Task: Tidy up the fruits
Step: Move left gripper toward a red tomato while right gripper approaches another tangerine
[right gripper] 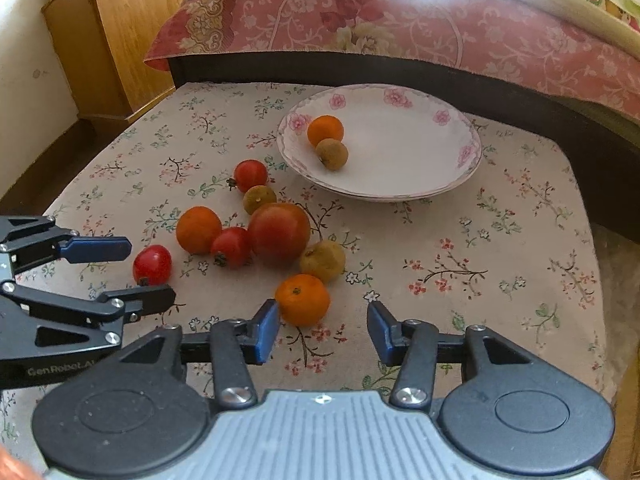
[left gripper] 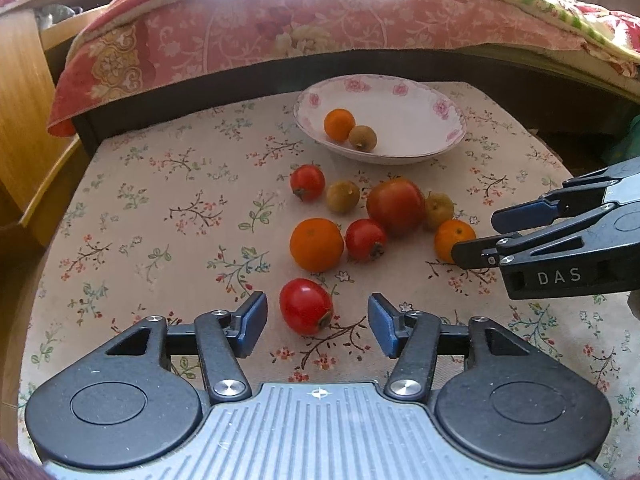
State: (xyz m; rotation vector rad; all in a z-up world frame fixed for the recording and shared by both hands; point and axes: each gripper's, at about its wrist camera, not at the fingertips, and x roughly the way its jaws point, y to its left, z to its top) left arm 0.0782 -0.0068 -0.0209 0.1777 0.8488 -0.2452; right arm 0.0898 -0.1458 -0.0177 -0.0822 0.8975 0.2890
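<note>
The left gripper, spread apart, is seen bracketing a red tomato; the right gripper, spread apart, is seen behind a tangerine only in its own view.

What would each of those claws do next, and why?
Probably close. The open left gripper already has a small red tomato between its fingers, and the open right gripper is at a small orange. Only two fruits lie in the bowl so far.
</note>
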